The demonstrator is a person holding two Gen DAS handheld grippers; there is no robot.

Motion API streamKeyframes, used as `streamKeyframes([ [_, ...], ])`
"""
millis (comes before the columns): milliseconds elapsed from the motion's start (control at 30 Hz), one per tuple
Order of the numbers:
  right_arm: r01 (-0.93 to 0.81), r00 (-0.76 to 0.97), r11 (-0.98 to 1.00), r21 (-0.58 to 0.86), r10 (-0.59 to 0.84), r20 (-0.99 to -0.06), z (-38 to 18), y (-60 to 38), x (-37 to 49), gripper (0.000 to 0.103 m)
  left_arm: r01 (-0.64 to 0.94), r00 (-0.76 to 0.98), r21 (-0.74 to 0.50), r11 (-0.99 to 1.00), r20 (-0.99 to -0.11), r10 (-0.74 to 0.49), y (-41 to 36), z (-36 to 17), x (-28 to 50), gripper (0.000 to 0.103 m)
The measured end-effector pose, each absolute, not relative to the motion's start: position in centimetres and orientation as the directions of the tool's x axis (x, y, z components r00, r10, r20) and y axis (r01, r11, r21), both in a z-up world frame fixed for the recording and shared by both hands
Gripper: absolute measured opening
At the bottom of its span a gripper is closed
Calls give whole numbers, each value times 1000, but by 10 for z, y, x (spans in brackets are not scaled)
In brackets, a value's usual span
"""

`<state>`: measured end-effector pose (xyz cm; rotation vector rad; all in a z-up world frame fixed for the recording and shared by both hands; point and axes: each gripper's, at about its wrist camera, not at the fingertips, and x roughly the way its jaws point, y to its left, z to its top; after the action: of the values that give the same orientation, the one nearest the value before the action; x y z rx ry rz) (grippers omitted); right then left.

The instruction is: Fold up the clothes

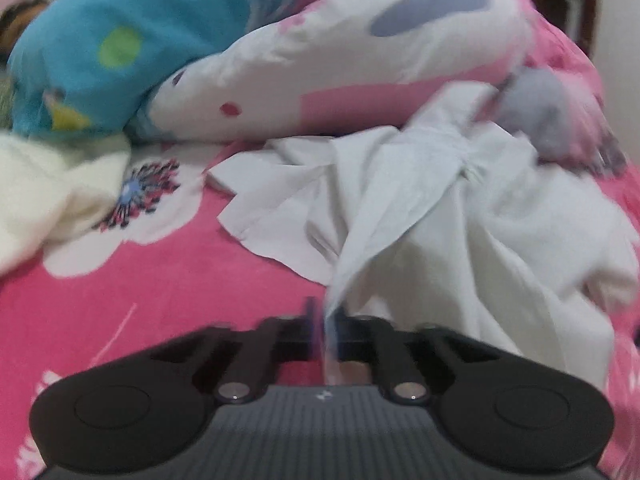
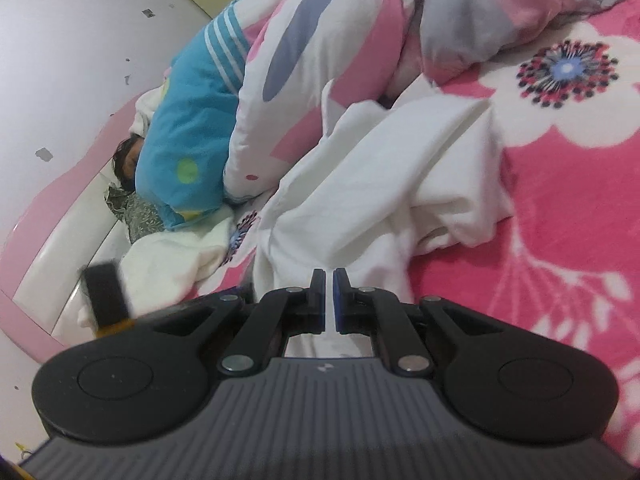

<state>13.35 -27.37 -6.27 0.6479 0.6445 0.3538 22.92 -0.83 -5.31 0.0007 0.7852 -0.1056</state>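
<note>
left wrist: tool (image 1: 326,320) pinches white garment (image 1: 420,216).

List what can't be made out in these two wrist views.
- Left wrist view: the left hand-held gripper is motion-blurred, so its hold on the white garment is unclear.
- Right wrist view: the garment's near edge is hidden by the right hand-held gripper.
- Both: garment type unreadable, crumpled.

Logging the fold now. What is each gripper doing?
Left gripper: jaws shut on an edge of the white garment.
Right gripper: jaws shut on the white garment.
</note>
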Motion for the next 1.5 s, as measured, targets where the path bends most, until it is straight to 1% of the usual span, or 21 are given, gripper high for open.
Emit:
streamKeyframes([
  [33,-108,756,753,649,486,-438,-62,-276,131,4,64,709,-59,996,-700,-87,-4,-51,229,2],
  [133,-110,773,766,634,466,-430,-58,-284,123,4,64,767,-83,994,-634,-102,7,-33,205,2],
  [233,-112,790,770,628,453,-414,-51,-286,113,4,116,806,-195,974,-554,-207,28,-2,159,2],
  [267,-116,795,771,625,450,-407,-47,-286,108,4,137,823,-208,968,-521,-229,34,9,140,2],
  [367,-141,806,776,615,451,-384,-34,-283,94,4,207,862,-230,951,-417,-288,49,41,83,2],
  [400,-149,808,776,613,453,-376,-30,-281,89,4,222,872,-216,951,-392,-293,52,49,65,2],
  [500,-173,811,772,611,464,-357,-17,-274,73,4,266,880,-205,942,-348,-324,63,65,18,2],
  [667,-214,808,790,574,473,-351,3,-260,45,4,316,857,-223,922,-349,-378,83,68,-49,2],
  [867,-225,778,794,564,495,-387,5,-250,22,4,326,785,-182,928,-496,-373,100,30,-98,2],
  [933,-222,762,794,566,503,-408,2,-246,17,5,337,746,-151,929,-560,-361,99,10,-98,5],
  [967,-212,749,794,570,507,-427,-2,-244,18,5,339,740,-133,932,-574,-351,98,4,-98,6],
  [1000,-199,736,791,579,511,-444,-6,-242,20,5,339,735,-115,934,-587,-339,97,-1,-98,15],
  [1033,-186,725,787,588,514,-458,-9,-241,21,6,348,738,-104,932,-583,-341,96,-1,-99,30],
  [1067,-179,715,779,601,522,-464,-11,-240,23,7,358,741,-94,929,-577,-344,94,-1,-101,37],
  [1100,-175,707,767,617,535,-464,-12,-239,26,9,369,753,-89,925,-556,-354,92,1,-103,48],
  [1133,-172,698,755,633,547,-463,-13,-238,28,17,381,764,-83,921,-532,-364,90,4,-105,54],
  [1167,-173,688,742,648,562,-460,-13,-236,32,25,392,775,-78,917,-508,-375,88,7,-107,55],
  [1200,-178,674,731,659,578,-460,-12,-233,38,42,406,778,-71,911,-496,-385,85,9,-104,58],
  [1233,-186,658,725,663,593,-464,-11,-228,45,52,419,780,-63,906,-485,-395,80,10,-102,58],
  [1333,-213,613,725,656,621,-488,-11,-208,70,54,448,768,-48,893,-491,-412,62,4,-83,58],
  [1500,-179,536,769,614,599,-595,-24,-185,103,54,475,737,-33,879,-531,-418,32,-8,-38,58],
])
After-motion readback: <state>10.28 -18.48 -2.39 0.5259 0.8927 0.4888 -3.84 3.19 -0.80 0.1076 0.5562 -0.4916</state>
